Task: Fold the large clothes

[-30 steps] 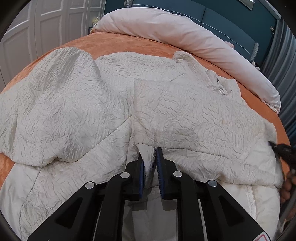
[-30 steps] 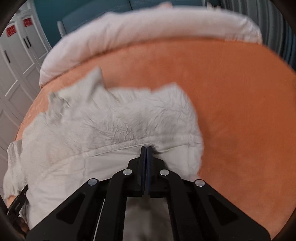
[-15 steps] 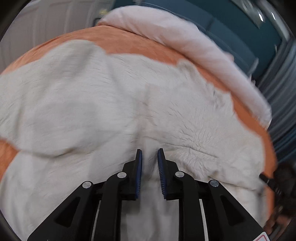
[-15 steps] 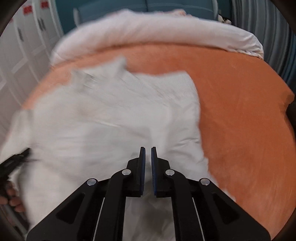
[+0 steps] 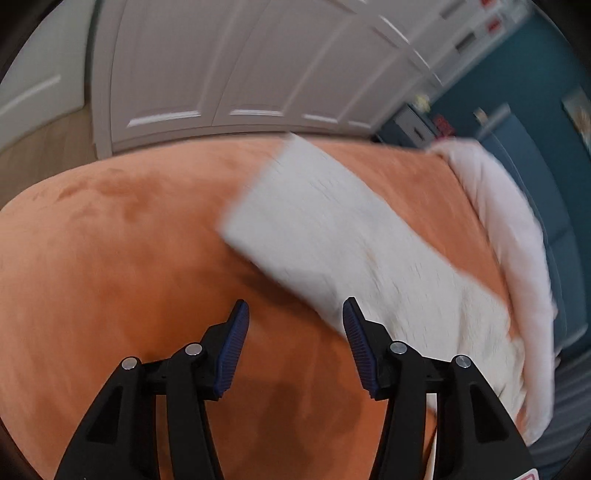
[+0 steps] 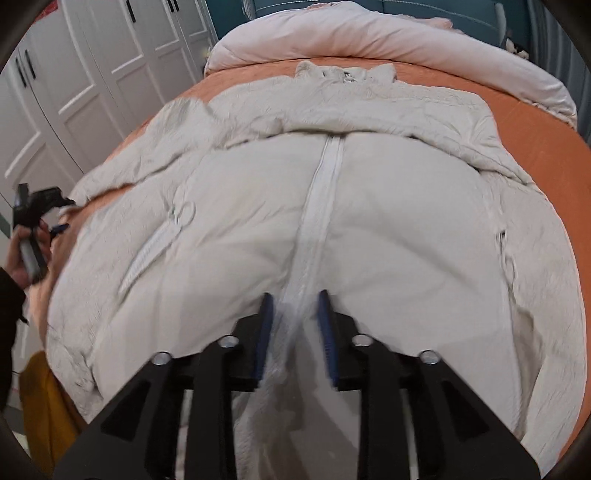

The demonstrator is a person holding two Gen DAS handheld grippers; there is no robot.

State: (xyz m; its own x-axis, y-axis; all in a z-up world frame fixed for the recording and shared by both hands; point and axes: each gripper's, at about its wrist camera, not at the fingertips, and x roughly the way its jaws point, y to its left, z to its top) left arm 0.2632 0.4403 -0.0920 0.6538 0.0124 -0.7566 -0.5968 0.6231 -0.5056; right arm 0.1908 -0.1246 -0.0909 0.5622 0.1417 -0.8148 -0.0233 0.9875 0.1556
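Observation:
A large white padded coat point(image 6: 406, 221) lies spread front-up on the orange bed cover point(image 6: 535, 122), its zipper point(image 6: 317, 192) running down the middle. My right gripper point(image 6: 295, 295) hovers over the lower end of the zipper. Its jaws are opening, and blurred white hem fabric lies loose between them. My left gripper point(image 5: 295, 306) stands over the bare orange cover point(image 5: 110, 258); its jaws are opening too, with nothing between them. A white strip of the coat point(image 5: 351, 240) reaches up to its right fingertip. At the coat's left edge a hand holds the left gripper point(image 6: 61, 216).
A rolled pink duvet point(image 6: 369, 33) lies across the head of the bed, also in the left wrist view point(image 5: 509, 221). White wardrobe doors point(image 5: 240, 74) stand close along the bed's left side. Something yellow point(image 6: 40, 406) hangs at the bed's near left corner.
Both grippers let go of the coat fabric and opened. The left swung off the coat to bare orange cover and rolled. The right moved left to the zipper.

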